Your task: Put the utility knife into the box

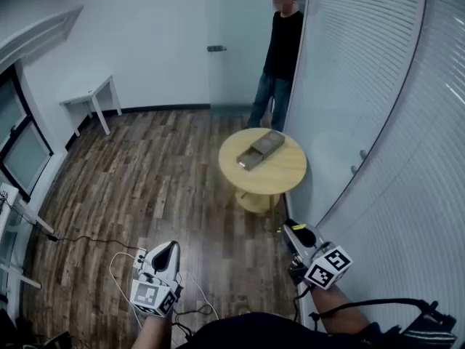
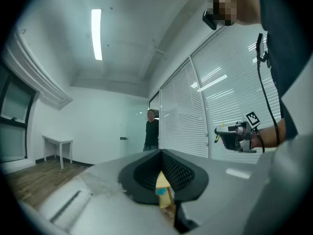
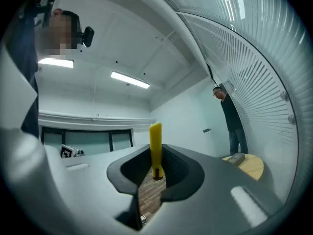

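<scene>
A yellow utility knife (image 3: 155, 148) stands upright between the jaws of my right gripper (image 3: 155, 169), which is shut on its lower end and held in the air. The head view has this gripper (image 1: 294, 233) at the lower right, beside the blinds. The brown box (image 1: 261, 150), with its drawer pulled out, lies on a round wooden table (image 1: 283, 173) ahead; the right gripper view also catches the box (image 3: 236, 157). My left gripper (image 1: 166, 249) hangs low at the left with its jaws together (image 2: 164, 180). A thin tan and blue sliver shows in the slit; what it is I cannot tell.
A person (image 1: 280, 57) in black stands behind the round table by a glass door (image 1: 218, 49). Glass walls with blinds (image 1: 378, 122) close off the right side. A small white table (image 1: 91, 97) stands at the back left. Cables (image 1: 120, 264) trail over the wooden floor near my feet.
</scene>
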`<state>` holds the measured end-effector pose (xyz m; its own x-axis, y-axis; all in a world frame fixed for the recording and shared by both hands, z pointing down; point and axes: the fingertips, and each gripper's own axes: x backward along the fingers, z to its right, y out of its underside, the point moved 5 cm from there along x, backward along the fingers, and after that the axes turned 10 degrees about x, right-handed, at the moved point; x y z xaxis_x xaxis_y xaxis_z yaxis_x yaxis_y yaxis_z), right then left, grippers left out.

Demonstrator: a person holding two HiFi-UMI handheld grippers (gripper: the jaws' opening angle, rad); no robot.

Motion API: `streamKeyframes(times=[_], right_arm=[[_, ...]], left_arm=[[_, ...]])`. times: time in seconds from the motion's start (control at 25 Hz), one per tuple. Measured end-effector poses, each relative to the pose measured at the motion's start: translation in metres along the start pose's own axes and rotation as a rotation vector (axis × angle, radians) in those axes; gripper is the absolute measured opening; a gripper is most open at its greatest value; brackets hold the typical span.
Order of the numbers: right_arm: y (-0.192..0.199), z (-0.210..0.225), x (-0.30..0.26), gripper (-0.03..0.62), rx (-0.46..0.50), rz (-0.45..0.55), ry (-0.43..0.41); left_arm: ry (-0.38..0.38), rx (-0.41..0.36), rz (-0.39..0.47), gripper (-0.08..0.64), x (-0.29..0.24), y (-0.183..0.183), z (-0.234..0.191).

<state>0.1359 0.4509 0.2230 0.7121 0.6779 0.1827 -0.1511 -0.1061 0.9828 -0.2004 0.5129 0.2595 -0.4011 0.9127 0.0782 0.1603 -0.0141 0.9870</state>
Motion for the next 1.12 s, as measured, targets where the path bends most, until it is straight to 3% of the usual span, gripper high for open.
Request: streamKeyframes(times=[0.16, 0.52, 0.92, 1.12], right_arm=[[0.01, 0.0, 0.023, 0.064, -0.053, -0.05, 0.013], [-0.004, 0.0, 0.032, 0.066, -0.06, -0.02, 0.011], [0.019, 0.047, 0.008, 0.066, -0.042, -0.045, 0.0], [0.034, 0.064, -0.001, 0.066, -0.061, -0.079, 0.021]], left_arm=[[-0.016, 0.038, -0.04, 0.002, 0.009, 0.01, 0.02], [0.039, -0.028, -0.034, 0.002, -0.006, -0.007, 0.037], [-0.037, -0.021, -0.027, 0.002, -0.04, -0.005, 0.022], [-0.036, -0.014, -0.037, 0.002, -0.049, -0.003, 0.019]])
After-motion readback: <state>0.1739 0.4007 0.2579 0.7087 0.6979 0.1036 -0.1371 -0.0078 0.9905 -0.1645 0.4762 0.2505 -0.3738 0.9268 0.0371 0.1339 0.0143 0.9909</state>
